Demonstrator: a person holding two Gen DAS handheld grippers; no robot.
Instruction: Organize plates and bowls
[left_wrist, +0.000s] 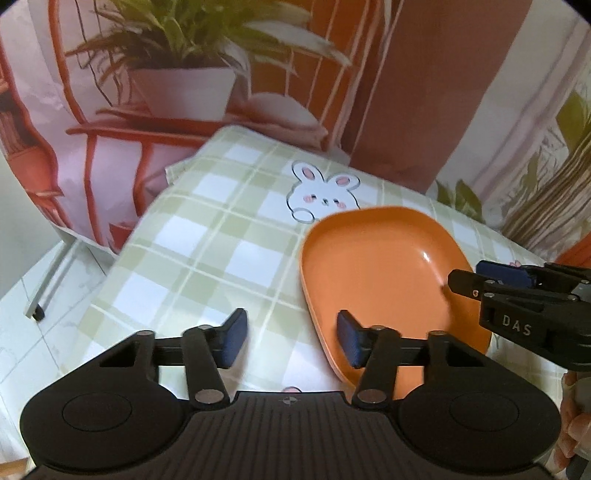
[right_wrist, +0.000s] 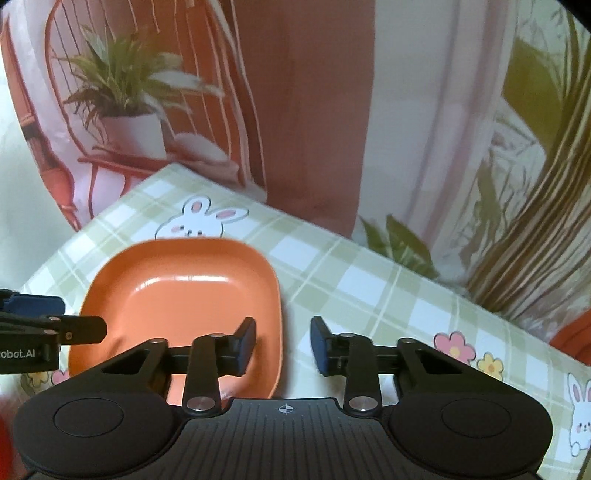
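In the left wrist view the left gripper hangs nearest the lens with its blue-padded jaws part-way apart; its right finger lies over the near left rim of the glossy orange square plastic plate with rounded corners, and its left finger lies over bare cloth, so the rim sits between the jaws, though the pads do not visibly press on it. The plate's near corner is hidden behind the gripper's black body. The right gripper stands narrower, its left finger over the plate's near right side and its right finger over the cloth; the gap between them takes in the plate's right rim, and whether either pad touches it is hard to make out. Each gripper also reaches into the other's view from the side, covering part of the plate's edge, and part of a hand is cut off at the lower right of the left view. The plate lies flat on the green-and-white checked tablecloth printed with rabbits and flowers, and covers the lower part of one rabbit's face. Beyond the table's far edge hangs a printed backdrop showing a potted plant on an orange wire chair, blurred. A grey metal leg on a small black foot stands on the floor at left.
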